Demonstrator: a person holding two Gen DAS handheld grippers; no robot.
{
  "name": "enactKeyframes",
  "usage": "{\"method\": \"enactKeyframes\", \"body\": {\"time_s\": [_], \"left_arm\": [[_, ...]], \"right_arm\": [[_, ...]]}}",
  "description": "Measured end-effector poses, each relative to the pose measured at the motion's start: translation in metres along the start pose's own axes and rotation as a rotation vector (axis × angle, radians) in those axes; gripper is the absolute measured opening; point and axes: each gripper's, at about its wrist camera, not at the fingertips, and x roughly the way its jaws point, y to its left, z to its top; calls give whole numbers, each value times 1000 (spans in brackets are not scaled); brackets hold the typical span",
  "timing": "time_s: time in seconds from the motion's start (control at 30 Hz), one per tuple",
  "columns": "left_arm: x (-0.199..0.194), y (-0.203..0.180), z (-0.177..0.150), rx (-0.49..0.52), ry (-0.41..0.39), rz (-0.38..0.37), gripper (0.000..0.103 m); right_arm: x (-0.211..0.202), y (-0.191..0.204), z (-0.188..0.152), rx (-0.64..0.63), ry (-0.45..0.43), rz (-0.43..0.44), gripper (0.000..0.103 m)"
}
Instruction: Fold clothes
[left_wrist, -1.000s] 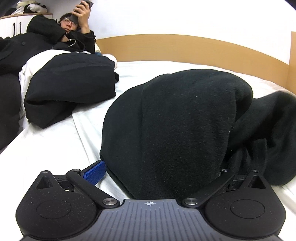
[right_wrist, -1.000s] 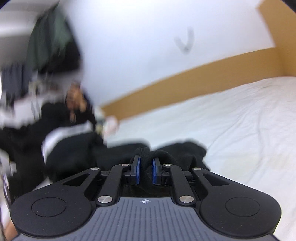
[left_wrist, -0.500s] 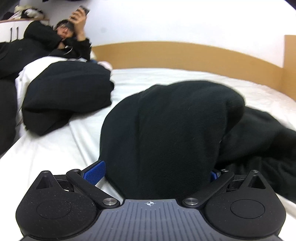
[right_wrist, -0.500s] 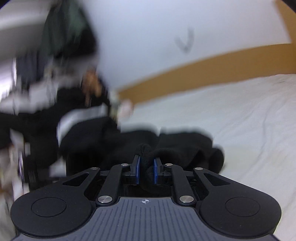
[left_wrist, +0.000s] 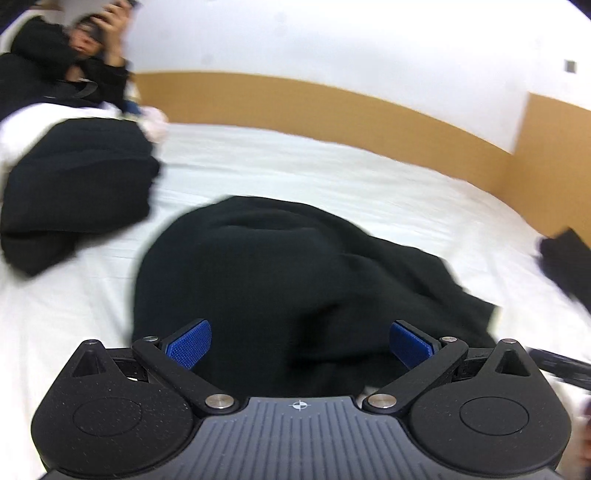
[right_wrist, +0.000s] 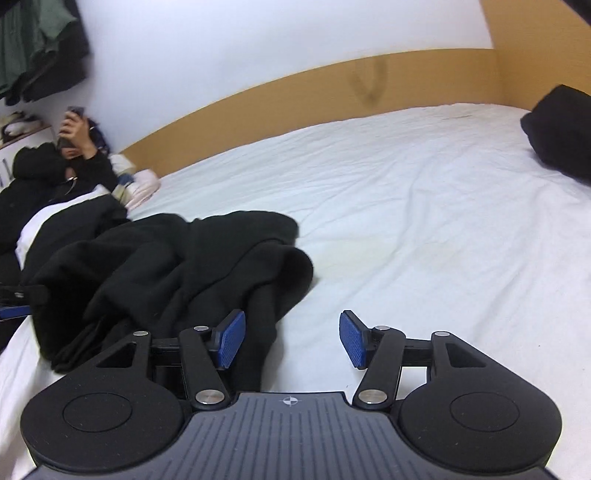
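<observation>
Release step: right gripper (right_wrist: 291, 339) jaws are opening, nothing pinched. Left gripper (left_wrist: 299, 345) stands spread over the black garment (left_wrist: 295, 280). Next likely needs a fresh edge grasp.

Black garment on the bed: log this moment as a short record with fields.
surface: white bed sheet
garment: black garment, rumpled in a heap, not folded flat
left gripper: jaws wide, cloth lies between the blue pads, not pinched
right gripper: jaws opening, only a strip of cloth by the left pad
other clothes: dark bundle to the left; another dark item at far right
bystander: person lying at the bed's far left, holding a phone
</observation>
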Motion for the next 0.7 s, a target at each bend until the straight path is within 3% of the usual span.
{"method": "enactKeyframes", "body": {"time_s": [0.1,0.23,0.33,0.4,0.47,0.53,0.57,0.6,0.67,0.7], "left_arm": [[11,-23,8,-21,78,-56,102],[39,-46,16,-65,151,-62,102],[45,-52,27,-151,175,-20,102],[47,-61,34,-79,133,23,102],[63,-64,37,-19,141,94,102],[83,-52,36,-43,168,147,102],[91,-37,33,-114,181,167,90],[97,-23,31,-180,185,181,70],[95,-1,26,-274,141,171,60],[92,5,25,-289,136,157,55]], "right_arm": [[8,-7,2,64,-6,-2,59],[18,-8,2,136,21,70,59],[17,2,1,93,39,80,59],[17,11,1,61,51,106,59],[19,20,0,28,65,132,59],[21,29,-2,-7,72,130,59],[21,32,-3,-19,75,126,59],[22,34,-3,-25,79,123,59],[27,38,-5,-32,102,125,58],[30,41,-6,-35,117,127,50]]}}
